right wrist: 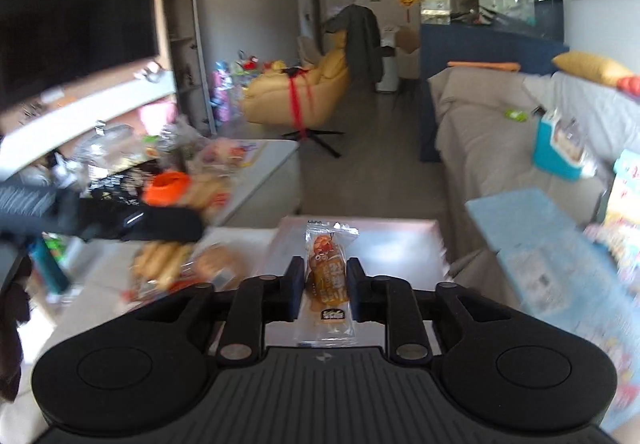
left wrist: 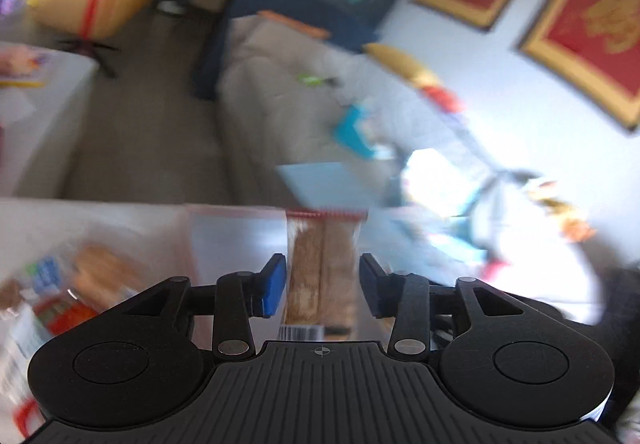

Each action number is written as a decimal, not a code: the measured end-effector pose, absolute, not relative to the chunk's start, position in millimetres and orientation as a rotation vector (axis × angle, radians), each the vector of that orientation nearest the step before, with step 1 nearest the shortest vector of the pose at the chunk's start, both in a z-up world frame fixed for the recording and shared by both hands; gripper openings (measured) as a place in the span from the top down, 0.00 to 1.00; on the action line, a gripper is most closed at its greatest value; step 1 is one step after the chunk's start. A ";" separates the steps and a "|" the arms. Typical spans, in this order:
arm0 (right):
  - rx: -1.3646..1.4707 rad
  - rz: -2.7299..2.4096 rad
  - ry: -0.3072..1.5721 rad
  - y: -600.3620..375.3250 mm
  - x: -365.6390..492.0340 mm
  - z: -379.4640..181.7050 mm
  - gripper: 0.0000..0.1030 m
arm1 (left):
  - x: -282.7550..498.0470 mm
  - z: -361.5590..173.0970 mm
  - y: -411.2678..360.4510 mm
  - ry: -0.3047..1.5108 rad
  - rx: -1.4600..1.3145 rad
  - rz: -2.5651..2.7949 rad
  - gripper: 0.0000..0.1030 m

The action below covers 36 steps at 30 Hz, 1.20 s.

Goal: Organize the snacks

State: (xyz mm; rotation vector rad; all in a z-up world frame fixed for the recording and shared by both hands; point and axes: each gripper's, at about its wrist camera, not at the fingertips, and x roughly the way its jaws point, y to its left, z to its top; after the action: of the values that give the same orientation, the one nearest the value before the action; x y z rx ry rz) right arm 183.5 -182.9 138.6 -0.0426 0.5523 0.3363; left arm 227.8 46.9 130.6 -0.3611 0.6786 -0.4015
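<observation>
In the left wrist view my left gripper (left wrist: 322,284) is shut on a clear-wrapped brown biscuit pack (left wrist: 323,268) with a red serrated top edge, held above the white table (left wrist: 100,224). In the right wrist view my right gripper (right wrist: 322,284) is shut on a small orange snack packet (right wrist: 328,280) in clear wrap, held upright over a clear plastic bin (right wrist: 384,244). The bin also shows in the left wrist view (left wrist: 240,236). My other gripper (right wrist: 120,222) shows as a dark blurred shape at the left. The left view is motion-blurred.
Several loose snack packs (right wrist: 172,264) lie on the white table left of the bin, and also show in the left wrist view (left wrist: 80,284). A grey sofa (right wrist: 488,132) with a light blue box (right wrist: 544,236) stands on the right. A second white table (right wrist: 256,172) carries more snacks.
</observation>
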 end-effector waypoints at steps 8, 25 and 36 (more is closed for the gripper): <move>-0.051 0.330 0.688 -195.6 166.4 79.0 0.55 | 180.7 89.9 81.4 0.689 -0.301 -0.266 0.57; -0.224 0.729 0.672 -36.0 108.8 68.0 0.37 | 55.3 36.5 211.6 0.685 -0.544 0.156 0.57; -0.523 0.636 0.587 66.8 93.5 23.5 0.25 | 32.4 30.2 239.7 0.658 -0.605 0.219 0.57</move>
State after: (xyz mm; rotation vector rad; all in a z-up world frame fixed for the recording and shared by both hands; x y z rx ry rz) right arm 93.5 66.8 23.5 -0.5228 0.5873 0.6358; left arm 32.4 239.7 30.2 -0.6050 0.6581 0.2189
